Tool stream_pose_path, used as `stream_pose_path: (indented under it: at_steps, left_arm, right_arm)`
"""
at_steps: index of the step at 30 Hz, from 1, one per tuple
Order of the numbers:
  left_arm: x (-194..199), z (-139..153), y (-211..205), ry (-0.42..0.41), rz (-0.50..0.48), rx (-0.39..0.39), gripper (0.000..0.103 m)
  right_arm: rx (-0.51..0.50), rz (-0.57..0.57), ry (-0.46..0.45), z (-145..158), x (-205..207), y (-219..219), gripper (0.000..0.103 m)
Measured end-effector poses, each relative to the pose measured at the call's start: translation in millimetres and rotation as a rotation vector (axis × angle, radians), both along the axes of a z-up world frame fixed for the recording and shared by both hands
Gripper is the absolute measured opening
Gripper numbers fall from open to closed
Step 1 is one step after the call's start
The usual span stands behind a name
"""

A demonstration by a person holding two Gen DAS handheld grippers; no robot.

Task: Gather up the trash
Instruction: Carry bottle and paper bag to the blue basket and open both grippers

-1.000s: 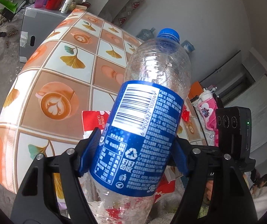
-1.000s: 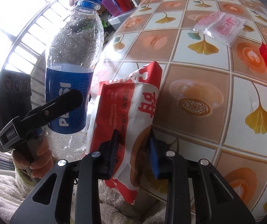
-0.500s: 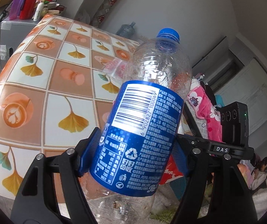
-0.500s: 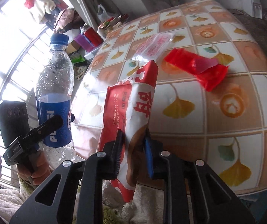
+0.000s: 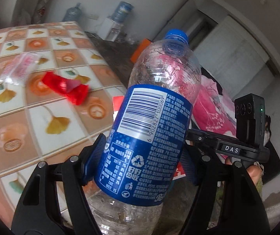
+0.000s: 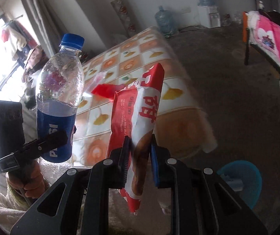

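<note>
- Left gripper (image 5: 142, 162): blue pads clamped on the label of an empty bottle (image 5: 151, 129); bottle held tilted, blue cap uppermost.
- Right gripper (image 6: 139, 156): jaws just drawn closer, pinched on a red-and-white wrapper (image 6: 138, 125); wrapper held upright, its lower end hanging below the pads.
- Both items carried in the air beside the table (image 5: 42, 121), off its near edge.
- In the right wrist view, bottle seen left of the wrapper, with a hand (image 6: 28, 186) on the left gripper's handle.
- Left on the table: a red plastic scrap (image 5: 65, 86) near the edge, a clear pink-printed packet (image 5: 20, 70) just beyond it.
- A blue bin (image 6: 243, 180) seen on the floor, below and right of the table.
- Water jugs (image 6: 165, 24) noted against the wall past the table's far end.
</note>
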State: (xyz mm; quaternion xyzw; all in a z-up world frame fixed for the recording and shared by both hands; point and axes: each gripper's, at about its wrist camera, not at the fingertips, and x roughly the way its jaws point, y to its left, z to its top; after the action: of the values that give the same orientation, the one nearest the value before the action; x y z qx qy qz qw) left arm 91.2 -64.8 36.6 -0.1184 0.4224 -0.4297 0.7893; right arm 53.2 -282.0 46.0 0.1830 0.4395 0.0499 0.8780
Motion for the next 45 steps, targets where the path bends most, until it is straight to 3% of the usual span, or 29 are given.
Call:
stream_pose_path:
  at_steps: [5,11,18,23,28,31,35,40,45]
  left_arm:
    - [-10,0,-99,0.008,-0.167,0.007,0.067]
    - [-29,-25,-212,0.061,-0.335,0.034,0.067]
    - [-51,-103,-309,0.152,-0.434,0.138,0.067]
    - [-53,-169,-363,0.238,-0.493,0.265,0.067]
    - [-59,-227,-388,0.280,-0.499,0.357,0.067]
    - [-61,-263,-393,0.301,-0.469,0.383,0.077]
    - [-62,-299,-397,0.367,-0.425,0.438,0.078]
    - [-69,-300,-394,0.345,-0.464,0.426,0.082]
    - [-68,-299,-390,0.310,-0.473,0.427,0.082]
  right_arm:
    - [-0.057,-0.214,0.004,-1,-50,-62,0.020]
    - [-0.144,-0.440,0.094,-30,-101,-127,0.020]
    - [-0.162,-0.601,0.263,-105,-136,-188,0.020]
    - [-0.082,-0.660,0.362,-169,-139,-208,0.020]
    - [-0.040,-0.694,0.422,-227,-134,-225,0.025]
    - [-0.054,-0.695,0.456,-260,-127,-233,0.032]
    - [-0.049,-0.681,0.520,-297,-120,-240,0.036]
    - [-0.028,-0.698,0.548,-309,-124,-245,0.053]
    - [-0.019,-0.709,0.543,-308,-130,-249,0.055]
